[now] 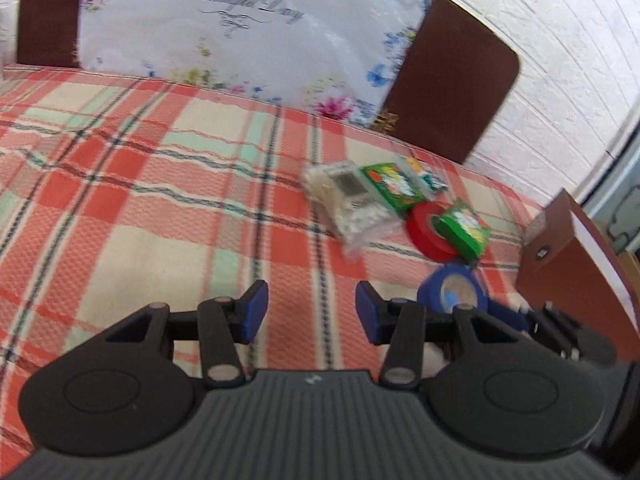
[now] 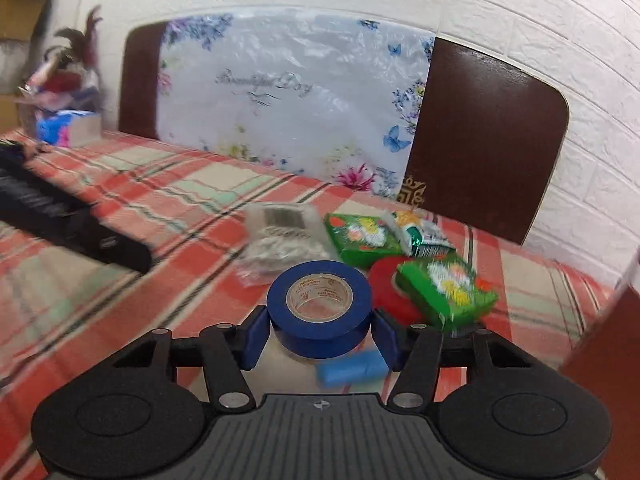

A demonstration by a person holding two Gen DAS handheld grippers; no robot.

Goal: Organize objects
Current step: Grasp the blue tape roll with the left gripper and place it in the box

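- Two claws over plaid bed (image 1: 140, 184).
- Right claw (image 2: 320, 330) clamped on blue tape roll (image 2: 320, 304), beside red tape roll (image 2: 386, 290) and green packets (image 2: 448, 288).
- Left claw (image 1: 312, 308) part-open, empty.

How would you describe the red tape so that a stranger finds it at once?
On the plaid bedcover, a small pile lies near the brown headboard. The red tape lies flat there, partly under a green box, beside the blue tape. Nothing else is red and round.
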